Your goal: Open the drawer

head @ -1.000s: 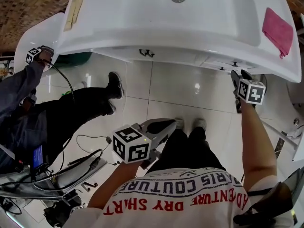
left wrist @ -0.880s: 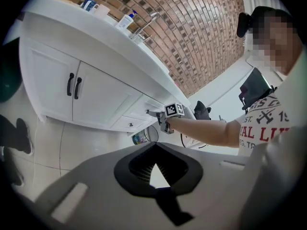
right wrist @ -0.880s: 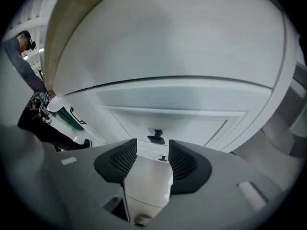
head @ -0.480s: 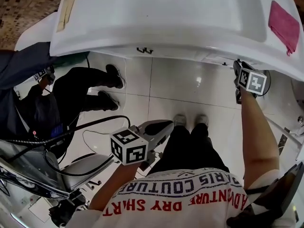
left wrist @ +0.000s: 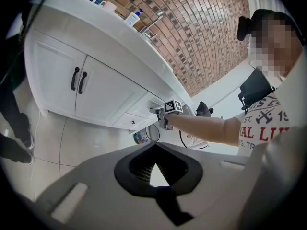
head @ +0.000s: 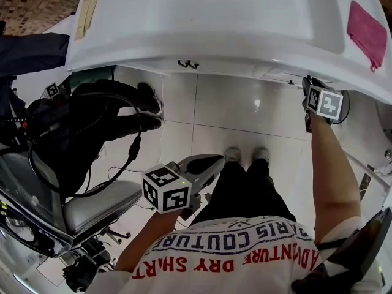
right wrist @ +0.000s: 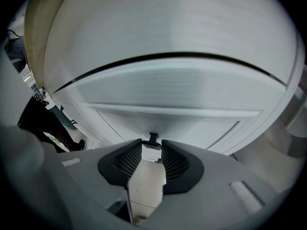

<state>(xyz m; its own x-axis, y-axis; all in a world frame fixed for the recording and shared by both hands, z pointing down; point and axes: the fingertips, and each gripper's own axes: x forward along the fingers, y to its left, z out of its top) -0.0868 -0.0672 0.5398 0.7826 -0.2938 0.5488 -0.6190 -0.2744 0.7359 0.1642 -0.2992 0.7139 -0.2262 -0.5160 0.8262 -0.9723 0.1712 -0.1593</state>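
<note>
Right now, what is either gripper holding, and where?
The right gripper, jaws just closing, pinches the drawer handle across its small bar; the left gripper holds nothing.

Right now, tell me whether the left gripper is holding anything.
No: the left gripper has its jaws meeting at their tips, and nothing sits between them.

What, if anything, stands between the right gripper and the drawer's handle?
Nothing visible does. The right gripper has just been closing its jaws, and the small dark handle of the drawer sits between their tips. Whether the pads press on it yet is unclear.
</note>
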